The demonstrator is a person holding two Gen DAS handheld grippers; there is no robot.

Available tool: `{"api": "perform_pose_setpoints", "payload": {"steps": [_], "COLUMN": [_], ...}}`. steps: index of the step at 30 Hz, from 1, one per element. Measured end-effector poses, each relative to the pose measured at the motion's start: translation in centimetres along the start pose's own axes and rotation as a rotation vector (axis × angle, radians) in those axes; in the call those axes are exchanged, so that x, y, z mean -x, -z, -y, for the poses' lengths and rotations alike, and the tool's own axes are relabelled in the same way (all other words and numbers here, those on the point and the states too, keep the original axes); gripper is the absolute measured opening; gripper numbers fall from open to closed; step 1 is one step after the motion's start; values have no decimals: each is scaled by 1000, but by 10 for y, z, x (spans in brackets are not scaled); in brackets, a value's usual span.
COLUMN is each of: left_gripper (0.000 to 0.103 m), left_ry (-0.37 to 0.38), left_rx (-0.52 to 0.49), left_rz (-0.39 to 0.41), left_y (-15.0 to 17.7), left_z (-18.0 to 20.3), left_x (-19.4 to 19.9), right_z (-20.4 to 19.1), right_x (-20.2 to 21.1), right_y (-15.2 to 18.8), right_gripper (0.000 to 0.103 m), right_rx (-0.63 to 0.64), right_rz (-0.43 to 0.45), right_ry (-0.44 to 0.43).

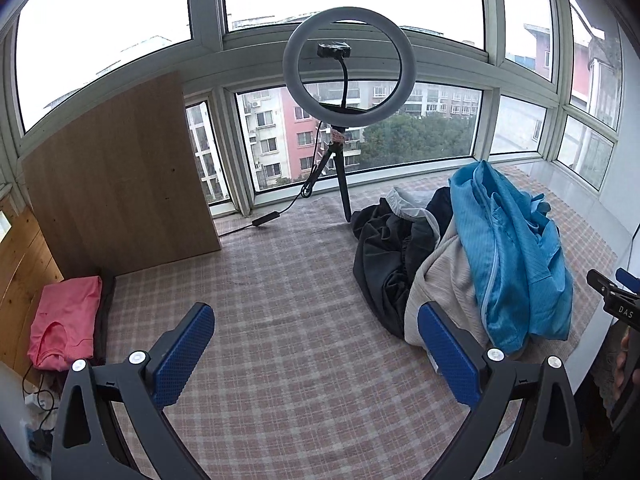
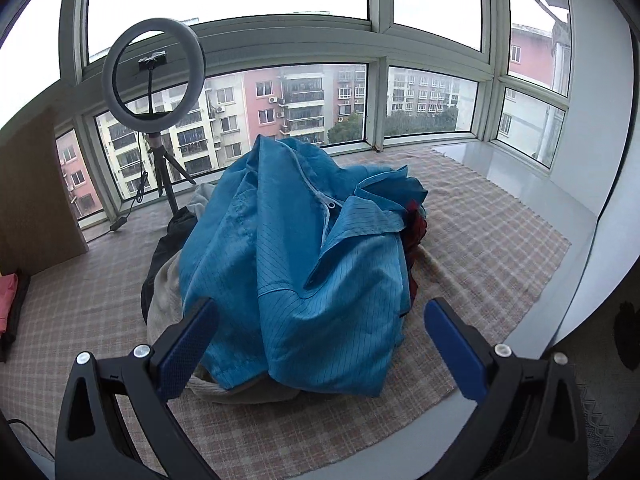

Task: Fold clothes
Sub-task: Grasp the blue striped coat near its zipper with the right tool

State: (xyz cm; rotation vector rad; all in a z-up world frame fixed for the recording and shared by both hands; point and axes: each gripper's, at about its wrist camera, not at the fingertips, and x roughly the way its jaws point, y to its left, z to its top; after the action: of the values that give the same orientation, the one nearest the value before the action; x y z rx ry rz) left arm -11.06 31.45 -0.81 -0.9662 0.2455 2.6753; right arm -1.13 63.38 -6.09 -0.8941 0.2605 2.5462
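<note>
A heap of unfolded clothes lies on the checked cloth point(image 1: 280, 280). On top is a blue zip jacket point(image 1: 512, 248) point(image 2: 296, 256), over a beige garment point(image 1: 440, 292) point(image 2: 164, 300) and dark clothes point(image 1: 384, 264) point(image 2: 164, 248); something red point(image 2: 414, 232) peeks out on the heap's right. My left gripper point(image 1: 316, 356) is open above bare cloth, left of the heap, its right pad near the beige garment. My right gripper point(image 2: 320, 344) is open, its jaws straddling the near side of the blue jacket without closing on it. A folded pink garment point(image 1: 66, 320) lies at the far left.
A ring light on a tripod point(image 1: 348, 68) point(image 2: 154, 68) stands at the back by the windows, its cable point(image 1: 288, 208) trailing on the cloth. A wooden board point(image 1: 116, 176) leans at the left. The white sill point(image 2: 520, 184) runs along the right. A hand point(image 1: 624, 360) holds the other gripper at the right edge.
</note>
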Motion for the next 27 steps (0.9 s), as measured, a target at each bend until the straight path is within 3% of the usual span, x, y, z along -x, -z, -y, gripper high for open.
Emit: {"api": "perform_pose_setpoints", "payload": {"steps": [4, 8, 12, 15, 18, 19, 20, 23, 25, 27], "left_gripper": [102, 102, 102, 102, 102, 102, 102, 102, 102, 102], "left_ry": [-55, -110, -146, -177, -217, -228, -237, -251, -253, -241], "left_rx": [26, 38, 63, 74, 84, 88, 94, 106, 107, 94], "left_rz": [-18, -45, -61, -68, -84, -91, -100, -127, -143, -145], "left_y": [-4, -6, -6, -5, -2, -1, 0, 4, 6, 5], "left_z": [1, 1, -3, -7, -15, -19, -22, -30, -33, -32], "left_x": [-6, -15, -19, -20, -21, -22, -24, -28, -30, -32], "right_z": [43, 43, -1, -52, -80, -83, -81, -53, -35, -13], "right_x": [-47, -85, -107, -138, -176, -188, -196, -210, -206, -195], "right_y": [-21, -45, -73, -81, -77, -76, -75, -75, -76, -81], "right_gripper": [103, 103, 103, 103, 102, 93, 66, 28, 10, 7], "right_rx": [-80, -100, -5, 112, 176, 184, 157, -49, -133, -244], "right_rz": [-50, -115, -97, -162, -202, -209, -225, -265, -240, -204], "right_ry": [-70, -188, -282, -304, -269, -269, -323, -528, -580, -685]}}
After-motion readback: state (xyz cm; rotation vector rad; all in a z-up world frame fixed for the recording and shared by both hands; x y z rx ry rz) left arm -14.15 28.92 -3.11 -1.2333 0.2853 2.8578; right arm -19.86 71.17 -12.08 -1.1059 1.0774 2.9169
